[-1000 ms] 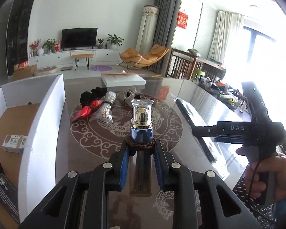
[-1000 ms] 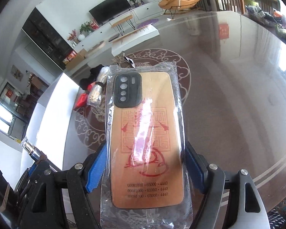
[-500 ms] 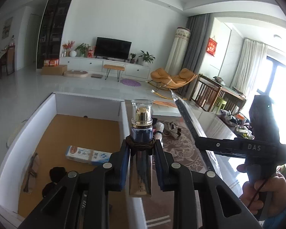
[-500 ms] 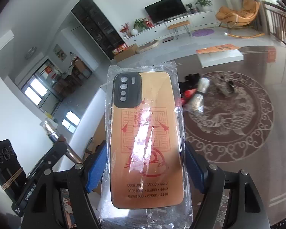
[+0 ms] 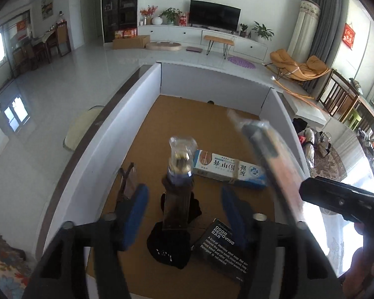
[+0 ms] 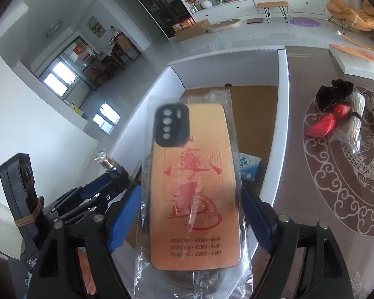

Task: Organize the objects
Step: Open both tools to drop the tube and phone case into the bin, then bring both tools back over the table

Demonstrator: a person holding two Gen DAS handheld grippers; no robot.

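Both tools' jaws just opened over the box (image 5: pixel 127 114): left tool (image 5: pixel 183 196) frees the bottle (image 5: pixel 178 174), right tool (image 6: pixel 190 214) the phone case (image 6: pixel 192 186); bottle may strike boxed items.

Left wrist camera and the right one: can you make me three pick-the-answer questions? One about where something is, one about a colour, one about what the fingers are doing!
1. Where is the toothpaste box?
A. on the patterned table
B. inside the white bin, on its brown floor
C. by the television

2. What colour is the back of the phone case?
A. green
B. purple
C. orange

3. How do the fingers of the left gripper stand around the little bottle?
A. apart, with a gap on each side
B. squeezed on it
C. shut, with nothing between

Answers: 1 B, it lies on the brown floor between the white walls. 2 C, it is orange with red print. 3 A, the fingers have just been opening, and the bottle is between them with space either side.
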